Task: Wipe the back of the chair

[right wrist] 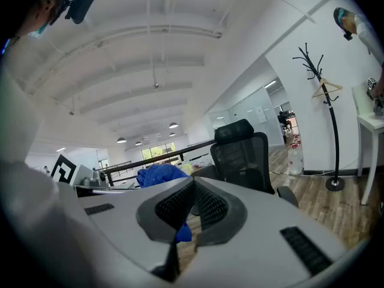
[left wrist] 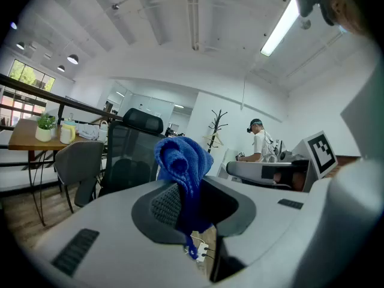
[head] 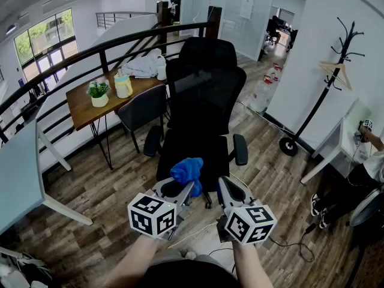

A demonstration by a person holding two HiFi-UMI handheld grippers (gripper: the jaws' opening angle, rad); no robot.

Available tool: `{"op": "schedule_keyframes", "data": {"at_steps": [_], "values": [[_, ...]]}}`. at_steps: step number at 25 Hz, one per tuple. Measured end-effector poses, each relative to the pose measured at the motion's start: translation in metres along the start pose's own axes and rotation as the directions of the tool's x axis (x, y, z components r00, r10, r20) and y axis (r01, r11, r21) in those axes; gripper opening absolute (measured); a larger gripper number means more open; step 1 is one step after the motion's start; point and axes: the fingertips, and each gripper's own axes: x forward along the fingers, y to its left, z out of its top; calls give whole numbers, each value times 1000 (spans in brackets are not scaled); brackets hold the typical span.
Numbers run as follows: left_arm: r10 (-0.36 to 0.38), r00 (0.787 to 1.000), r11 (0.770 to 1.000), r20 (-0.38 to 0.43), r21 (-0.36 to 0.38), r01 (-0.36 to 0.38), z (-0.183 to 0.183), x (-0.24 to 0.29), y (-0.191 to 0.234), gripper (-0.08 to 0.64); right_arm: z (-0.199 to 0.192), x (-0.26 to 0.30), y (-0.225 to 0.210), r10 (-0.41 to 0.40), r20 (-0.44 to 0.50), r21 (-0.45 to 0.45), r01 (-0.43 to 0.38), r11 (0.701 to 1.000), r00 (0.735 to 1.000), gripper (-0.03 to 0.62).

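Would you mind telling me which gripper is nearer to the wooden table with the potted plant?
Left. The left gripper, shut on the blue cloth, is below and right of the wooden table in the head view; the right gripper sits farther right, beyond it.

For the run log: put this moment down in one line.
left gripper: shut on blue cloth | right gripper: shut, empty | black office chair: ahead, neither gripper touching it | wiping: not yet started

The room is bright and even: daylight enters by the windows (head: 45, 38) at the head view's upper left, and a ceiling tube lamp (left wrist: 282, 26) glares. The black chair (head: 201, 101) loses detail. Both gripper views bend strongly, with dark corners.
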Motion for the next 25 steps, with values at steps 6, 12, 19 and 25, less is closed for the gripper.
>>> {"op": "schedule_keyframes", "data": {"at_steps": [6,12,19,25], "values": [[11,1000,1000,6,0,-11,2,4,1,87,-1,2,-6,-3,-1,8,3,1000,1000,28],[9,1000,1000,12,-23,-9,1,10,-2,87,-2,2,-7,20,18,55,-21,998,1000,28],[7,999,999,38,-54,-5,2,17,-8,87,4,-5,-18,55,45,80,-59,995,997,29],[25,999,995,47,-93,-21,-11,21,-17,87,-3,-14,-24,106,39,67,-108,992,994,29]]}}
